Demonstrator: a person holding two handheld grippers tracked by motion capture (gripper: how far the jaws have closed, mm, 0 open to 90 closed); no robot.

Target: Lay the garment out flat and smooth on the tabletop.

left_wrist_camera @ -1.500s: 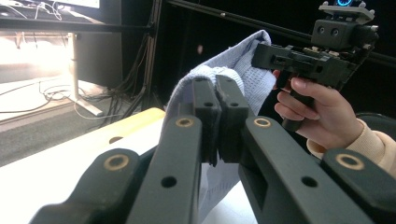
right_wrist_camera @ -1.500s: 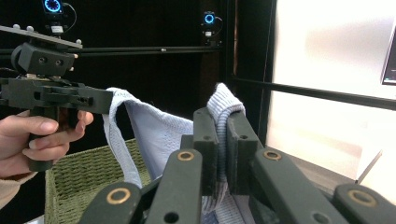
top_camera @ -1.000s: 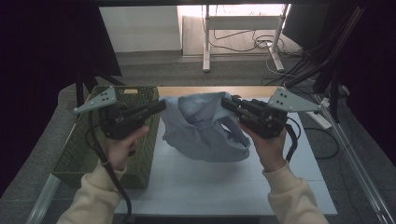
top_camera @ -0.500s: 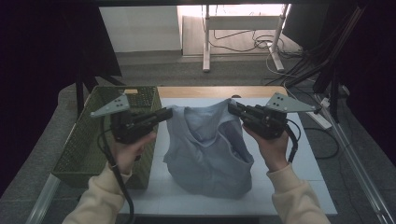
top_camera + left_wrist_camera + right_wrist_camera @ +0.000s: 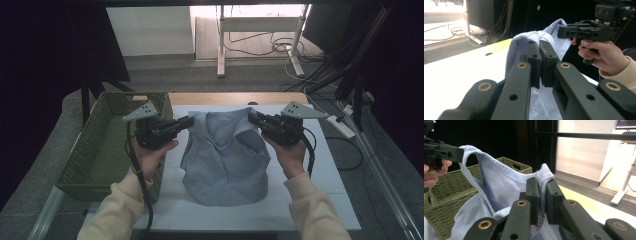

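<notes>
A light blue sleeveless knit top (image 5: 225, 160) hangs spread between both grippers, its hem resting on the white table (image 5: 320, 190). My left gripper (image 5: 191, 120) is shut on the top's left shoulder strap. In the left gripper view the jaws (image 5: 539, 47) pinch the ribbed fabric (image 5: 554, 37). My right gripper (image 5: 251, 117) holds the other shoulder. Its jaws (image 5: 542, 185) have just been opening a little, with the strap (image 5: 544, 173) still pressed between them. Each gripper view shows the other gripper holding its end of the top.
A green woven basket (image 5: 80, 145) stands at the table's left edge, close beside my left hand; it also shows in the right gripper view (image 5: 454, 187). Cables and a white desk leg (image 5: 220, 45) lie on the floor beyond the table.
Both hands have come down and toward the person. The top, bunched between the grippers before, now hangs flat and spread with its hem on the table.
</notes>
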